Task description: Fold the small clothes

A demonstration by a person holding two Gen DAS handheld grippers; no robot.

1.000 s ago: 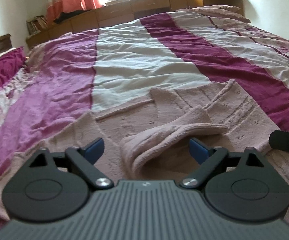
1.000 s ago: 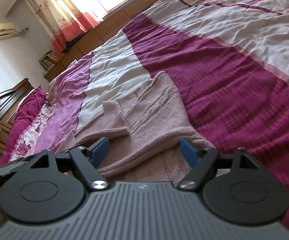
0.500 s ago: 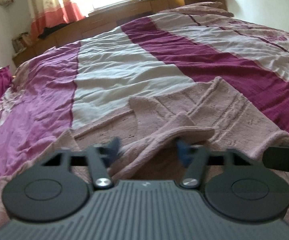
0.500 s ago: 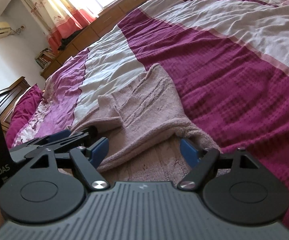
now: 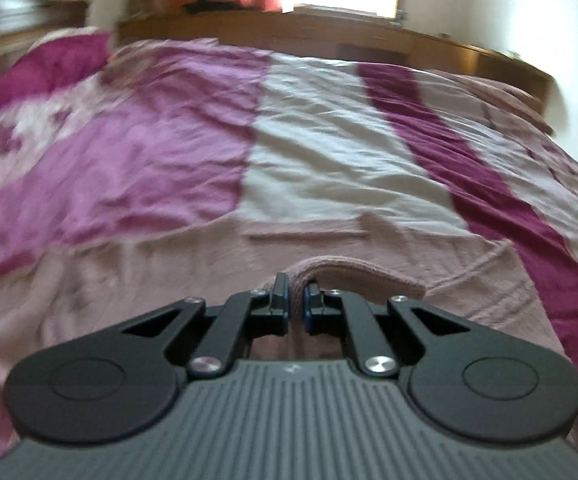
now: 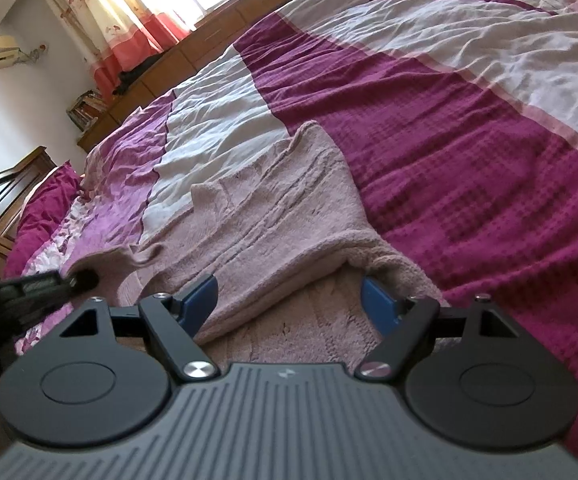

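Presently the pink knit garment lies spread near the bed's front edge, wide striped cover lying beyond it. Left gripper pinches a folded, raised hem. Right gripper stands spread over the fuzzy, ribbed hem.

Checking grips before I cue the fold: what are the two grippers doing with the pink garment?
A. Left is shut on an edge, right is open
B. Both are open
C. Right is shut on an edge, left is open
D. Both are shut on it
A: the left gripper pinches a rolled edge of the pink garment, while the right gripper has its fingers spread wide.
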